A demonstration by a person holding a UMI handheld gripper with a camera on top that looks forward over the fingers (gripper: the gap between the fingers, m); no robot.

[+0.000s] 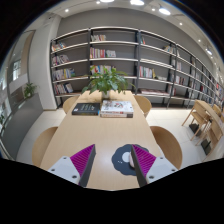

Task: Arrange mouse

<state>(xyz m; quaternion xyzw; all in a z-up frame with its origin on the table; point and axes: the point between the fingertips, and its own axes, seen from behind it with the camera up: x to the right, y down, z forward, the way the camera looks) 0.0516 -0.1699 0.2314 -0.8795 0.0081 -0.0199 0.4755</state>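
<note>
Wooden desk [100, 135], pale and oblong, seen from the gripper view. Tool [112, 160] held above the near end, its magenta pads [83, 158] set wide apart with nothing gripped. Dark round mouse pad [125, 155] lies between the fingers, close to the right one; the mouse itself cannot be told apart on it. Books [116, 108] and a potted plant [107, 80] occupy the far end. Chairs [168, 145] flank the desk; bookshelves [120, 55] line the far wall.
</note>
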